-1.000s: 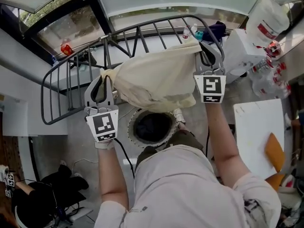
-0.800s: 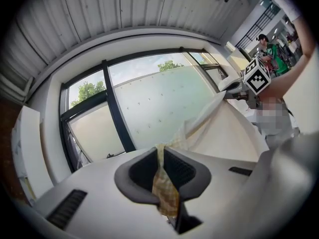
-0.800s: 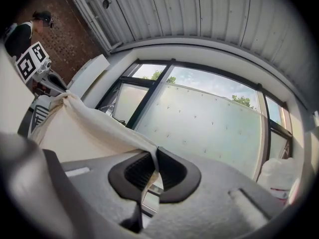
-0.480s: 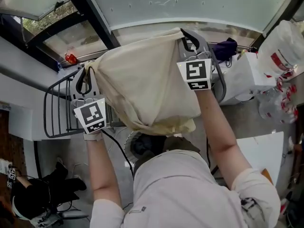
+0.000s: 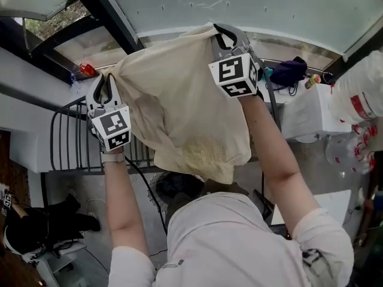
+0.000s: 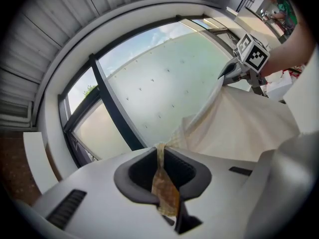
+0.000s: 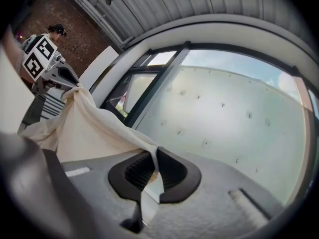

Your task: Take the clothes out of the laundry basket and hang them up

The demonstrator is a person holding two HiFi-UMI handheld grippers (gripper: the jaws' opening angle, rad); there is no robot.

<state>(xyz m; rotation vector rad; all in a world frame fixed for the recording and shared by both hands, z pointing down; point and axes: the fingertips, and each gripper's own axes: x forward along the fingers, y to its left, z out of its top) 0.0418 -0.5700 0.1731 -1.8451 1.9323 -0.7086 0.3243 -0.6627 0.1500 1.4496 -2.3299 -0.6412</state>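
Cream garment (image 5: 179, 100) (mesh-lined) hangs stretched, left claw (image 5: 106, 79) and right claw (image 5: 224, 33) clamped on it.

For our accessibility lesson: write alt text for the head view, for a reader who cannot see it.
A person holds a cream garment stretched between two grippers, the left gripper and right gripper each shut on an upper corner, before a frosted window.

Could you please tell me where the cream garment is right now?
The cream garment hangs mid-frame in the head view, pinched by the left gripper and right gripper, before the window.
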